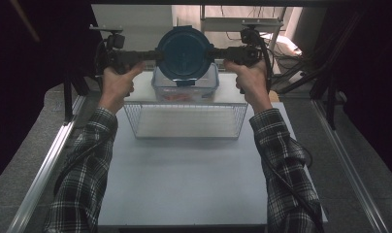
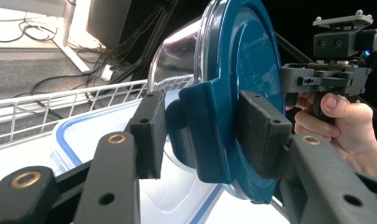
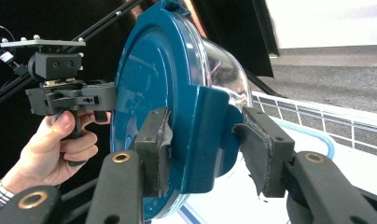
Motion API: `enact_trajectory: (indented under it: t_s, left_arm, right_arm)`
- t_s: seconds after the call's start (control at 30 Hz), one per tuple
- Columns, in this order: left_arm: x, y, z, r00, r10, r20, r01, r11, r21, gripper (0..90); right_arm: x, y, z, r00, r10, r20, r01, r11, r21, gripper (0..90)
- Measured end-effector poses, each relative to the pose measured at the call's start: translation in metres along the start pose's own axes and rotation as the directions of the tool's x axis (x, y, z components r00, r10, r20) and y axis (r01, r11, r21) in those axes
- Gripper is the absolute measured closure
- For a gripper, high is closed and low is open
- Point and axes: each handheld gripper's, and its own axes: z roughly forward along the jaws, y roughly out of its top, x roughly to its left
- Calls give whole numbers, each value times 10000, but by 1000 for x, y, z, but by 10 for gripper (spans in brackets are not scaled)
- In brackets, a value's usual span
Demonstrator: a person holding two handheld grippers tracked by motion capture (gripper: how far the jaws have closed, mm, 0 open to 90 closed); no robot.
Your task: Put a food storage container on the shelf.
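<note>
Both grippers, left (image 2: pixel 196 135) & right (image 3: pixel 210 154), are clamping side tabs of blue-lidded bowl (image 1: pixel 185 53), jaws about half-open; advise keeping pressure even, lowering steadily into wire basket (image 1: pixel 136 121).

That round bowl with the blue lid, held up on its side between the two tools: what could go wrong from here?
1. The left tool and right tool grip only the clasps of the blue lid; if one pops, the glass bowl may drop.
2. It would likely fall onto the clear container or wire basket below.
</note>
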Motion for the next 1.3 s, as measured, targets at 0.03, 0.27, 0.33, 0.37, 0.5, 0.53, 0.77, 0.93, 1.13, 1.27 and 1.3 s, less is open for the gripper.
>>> enact_trajectory:
  t_s: [0.03, 0.27, 0.33, 0.37, 0.5, 0.53, 0.77, 0.93, 1.13, 1.27, 1.3]
  left_arm:
    - [0, 0, 0, 10000, 20, -67, -21, 10000, -27, 533]
    - [-7, 3, 12, 9929, 250, -1165, -220, 9994, 268, 523]
    - [-7, 3, 14, 9928, 263, -1172, -244, 9996, 174, 523]
    - [-8, 3, 15, 9931, 241, -1149, -226, 9996, 139, 523]
    - [-11, 4, 16, 9920, 341, -1218, -320, 9993, 191, 511]
    - [-11, 4, 15, 9918, 434, -1199, -413, 9990, 193, 510]
    - [-20, 0, 14, 9874, 498, -1503, -478, 9987, 168, 487]
    - [-23, -3, 10, 9892, 466, -1388, -458, 9989, 87, 503]
    - [-26, -5, 10, 9885, 529, -1420, -526, 9986, 60, 503]
    - [-31, -6, 7, 9883, 923, -1214, -943, 9955, -111, 445]
    - [-32, -8, 5, 9905, 927, -1019, -955, 9952, -234, 419]
  right_arm:
    - [0, 0, 0, 10000, 8, -4, -8, 10000, -20, 529]
    - [0, 0, 7, 9950, -2, 999, -1, 10000, 26, 431]
    - [-6, -1, 7, 9950, 153, 989, -154, 9999, 5, 474]
    - [-7, -1, 6, 9940, 121, 1083, -119, 9999, -23, 487]
    - [-7, -3, 6, 9841, -367, 1736, 374, 9993, -8, 495]
    - [-4, -3, 5, 9812, -536, 1855, 542, 9985, 18, 495]
    - [15, -7, -7, 9629, -1613, 2165, 1652, 9863, -1, 587]
    - [23, -19, -16, 9593, -2058, 1934, 1998, 9786, 501, 713]
    - [18, -23, -11, 9495, -2094, 2337, 2013, 9778, 584, 800]
    - [18, -23, -10, 9438, -2177, 2486, 2120, 9760, 501, 779]
    - [18, -25, -11, 9448, -2196, 2432, 2154, 9755, 442, 756]
